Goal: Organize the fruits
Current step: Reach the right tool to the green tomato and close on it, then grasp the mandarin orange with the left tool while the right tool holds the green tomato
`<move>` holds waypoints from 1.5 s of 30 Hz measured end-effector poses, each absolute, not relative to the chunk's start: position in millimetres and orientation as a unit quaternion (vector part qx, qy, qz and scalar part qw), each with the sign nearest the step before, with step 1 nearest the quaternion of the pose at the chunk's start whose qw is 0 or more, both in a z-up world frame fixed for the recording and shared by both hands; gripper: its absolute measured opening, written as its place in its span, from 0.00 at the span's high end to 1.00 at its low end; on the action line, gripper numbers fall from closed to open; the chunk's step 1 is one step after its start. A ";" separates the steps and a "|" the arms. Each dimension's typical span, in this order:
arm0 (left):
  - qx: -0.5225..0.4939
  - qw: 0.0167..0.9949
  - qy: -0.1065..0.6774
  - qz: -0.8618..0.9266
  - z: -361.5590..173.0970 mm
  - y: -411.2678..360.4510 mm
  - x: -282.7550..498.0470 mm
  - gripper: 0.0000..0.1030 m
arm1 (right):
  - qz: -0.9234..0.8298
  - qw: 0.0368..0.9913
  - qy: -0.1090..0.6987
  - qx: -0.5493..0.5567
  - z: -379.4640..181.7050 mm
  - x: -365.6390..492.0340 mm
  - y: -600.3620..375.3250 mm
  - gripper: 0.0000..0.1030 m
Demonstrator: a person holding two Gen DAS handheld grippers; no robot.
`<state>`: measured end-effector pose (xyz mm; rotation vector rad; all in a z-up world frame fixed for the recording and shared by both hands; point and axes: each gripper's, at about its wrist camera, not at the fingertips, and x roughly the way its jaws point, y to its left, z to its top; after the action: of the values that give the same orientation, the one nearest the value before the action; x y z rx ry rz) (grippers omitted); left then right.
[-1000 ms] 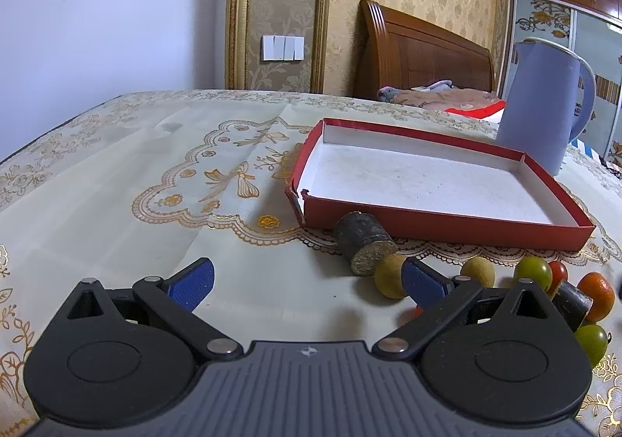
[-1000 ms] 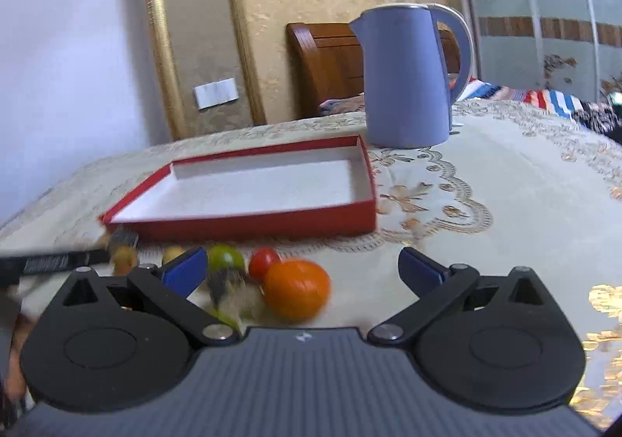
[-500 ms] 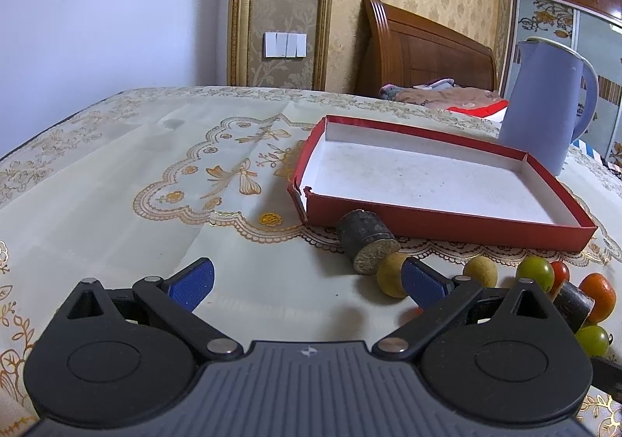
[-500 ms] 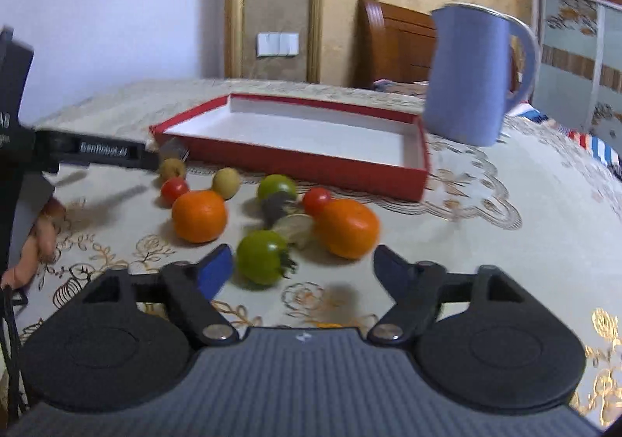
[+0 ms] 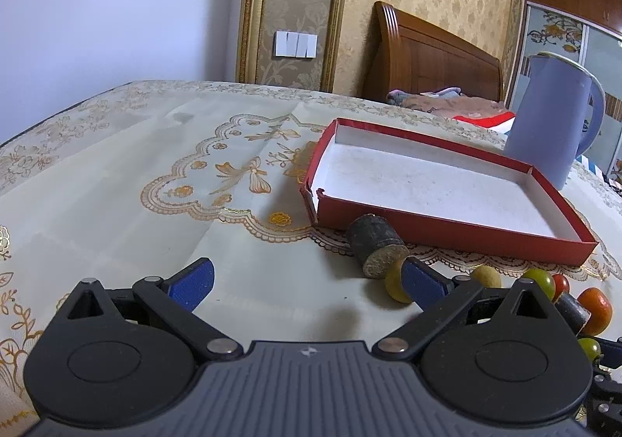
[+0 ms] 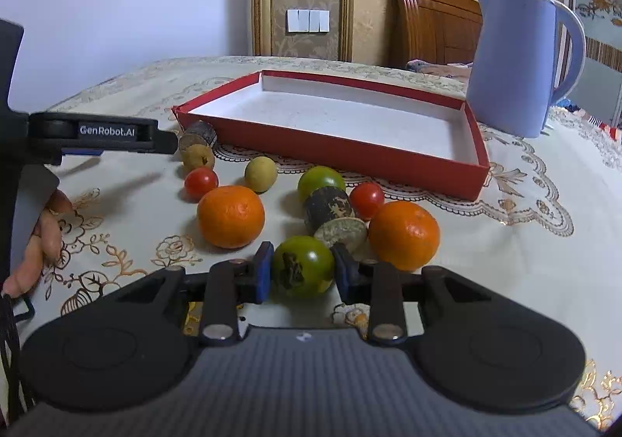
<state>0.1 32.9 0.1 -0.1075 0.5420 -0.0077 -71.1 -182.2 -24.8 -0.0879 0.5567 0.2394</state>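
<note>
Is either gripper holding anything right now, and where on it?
The right gripper has just closed on the green tomato, fingers on its two sides. The left gripper holds nothing.

Table (image 6: pixel 525 242): covered by a cream cloth with gold floral print.
Red tray (image 6: pixel 350 147): shallow, white inside, the landmark here.
Blue jug (image 6: pixel 513 60): upright, just beyond the red tray's far right corner.
Oranges (image 6: pixel 230 216): two, in front of the red tray.
Red tomatoes (image 6: pixel 201 182): two, nearer the red tray than the oranges.
Dark stubs (image 6: pixel 199 134): one against the red tray's left front corner, one among the fruit.
</note>
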 end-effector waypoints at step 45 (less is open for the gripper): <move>0.096 0.939 0.303 -0.131 -0.1 -77.8 -26.5 0.25 | -0.033 0.976 0.207 0.064 -22.8 -95.8 -241.8 0.70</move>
<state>-26.5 -77.8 -0.1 0.1955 0.6190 -0.2682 -95.8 -241.8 -22.8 0.1293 0.4181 -0.0662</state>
